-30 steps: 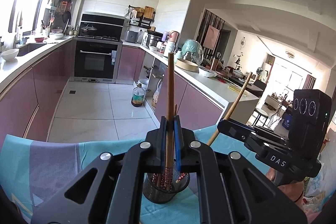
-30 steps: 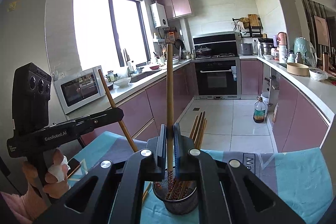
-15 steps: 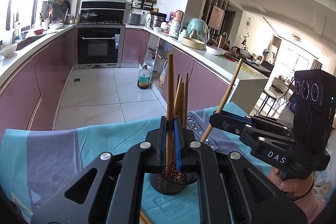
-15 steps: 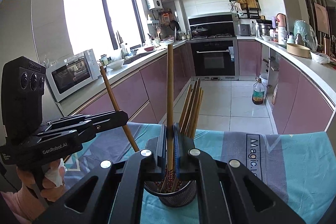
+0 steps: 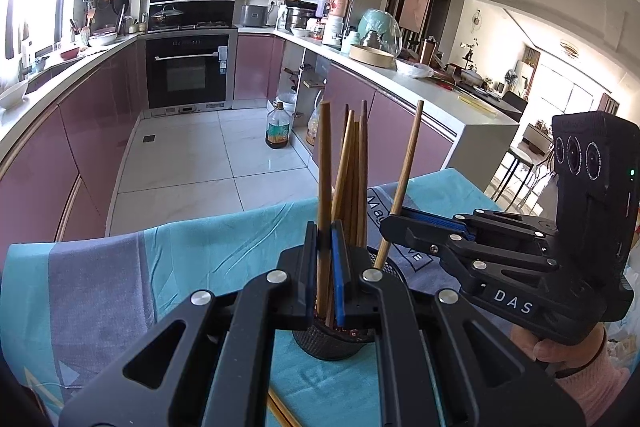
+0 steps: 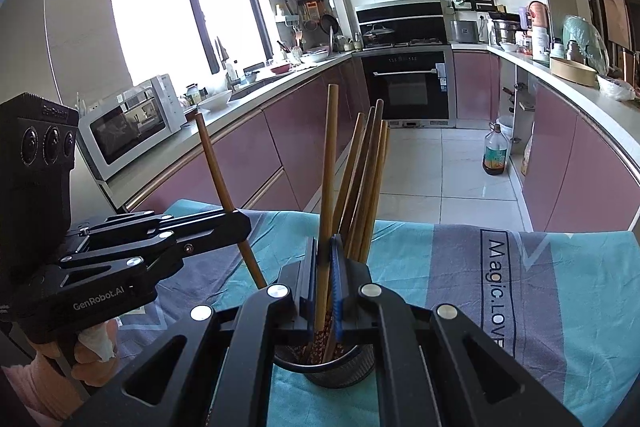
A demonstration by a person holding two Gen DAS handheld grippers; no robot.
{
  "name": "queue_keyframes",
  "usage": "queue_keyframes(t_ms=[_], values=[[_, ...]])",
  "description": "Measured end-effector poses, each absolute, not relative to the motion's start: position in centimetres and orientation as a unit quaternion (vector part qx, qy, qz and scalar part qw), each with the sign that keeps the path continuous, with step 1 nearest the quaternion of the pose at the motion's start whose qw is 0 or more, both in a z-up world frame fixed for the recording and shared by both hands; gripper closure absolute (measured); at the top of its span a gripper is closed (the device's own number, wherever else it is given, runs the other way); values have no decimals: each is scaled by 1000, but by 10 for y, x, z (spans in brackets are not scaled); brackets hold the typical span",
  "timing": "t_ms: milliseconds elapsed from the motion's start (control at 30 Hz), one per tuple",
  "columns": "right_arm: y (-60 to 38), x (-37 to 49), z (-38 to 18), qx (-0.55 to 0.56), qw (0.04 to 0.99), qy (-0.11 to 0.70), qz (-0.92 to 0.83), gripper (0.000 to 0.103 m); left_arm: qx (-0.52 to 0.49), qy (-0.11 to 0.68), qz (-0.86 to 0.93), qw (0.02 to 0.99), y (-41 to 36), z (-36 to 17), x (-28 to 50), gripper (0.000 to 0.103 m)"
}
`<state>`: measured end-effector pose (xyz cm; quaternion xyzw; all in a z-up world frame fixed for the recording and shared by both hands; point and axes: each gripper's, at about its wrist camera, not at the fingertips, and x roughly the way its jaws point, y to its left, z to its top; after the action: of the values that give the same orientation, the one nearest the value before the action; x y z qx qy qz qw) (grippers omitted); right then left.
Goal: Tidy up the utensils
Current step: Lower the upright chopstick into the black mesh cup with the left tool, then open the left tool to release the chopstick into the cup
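Observation:
A black mesh holder (image 5: 332, 343) (image 6: 340, 367) stands on the teal and grey tablecloth (image 5: 120, 287), with several wooden chopsticks (image 5: 354, 179) (image 6: 368, 171) upright in it. My left gripper (image 5: 324, 239) (image 6: 240, 223) is shut on one chopstick (image 5: 324, 167) (image 6: 216, 167), whose lower end dips into the holder's mouth. My right gripper (image 6: 326, 251) (image 5: 394, 227) is shut on another chopstick (image 6: 330, 155) (image 5: 406, 159), also reaching down to the holder. The two grippers flank the holder, left and right, each held by a hand.
A loose chopstick (image 5: 280, 407) lies on the cloth at the near edge. The table's far edge (image 6: 440, 223) drops to a tiled kitchen floor with an oil bottle (image 6: 494, 155). Purple cabinets and worktops run along both sides.
Both grippers have sunk towards the holder with their chopsticks. The holder and its chopsticks now sit higher and larger in both views.

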<state>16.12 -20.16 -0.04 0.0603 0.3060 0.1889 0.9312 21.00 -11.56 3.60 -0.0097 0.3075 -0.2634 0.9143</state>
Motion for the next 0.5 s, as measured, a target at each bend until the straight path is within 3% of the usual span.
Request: queue_keyframes(t_ms=[500], values=[[-203, 171, -6, 74, 932, 310, 174, 96, -14, 316, -254, 914, -124, 24, 223, 93]])
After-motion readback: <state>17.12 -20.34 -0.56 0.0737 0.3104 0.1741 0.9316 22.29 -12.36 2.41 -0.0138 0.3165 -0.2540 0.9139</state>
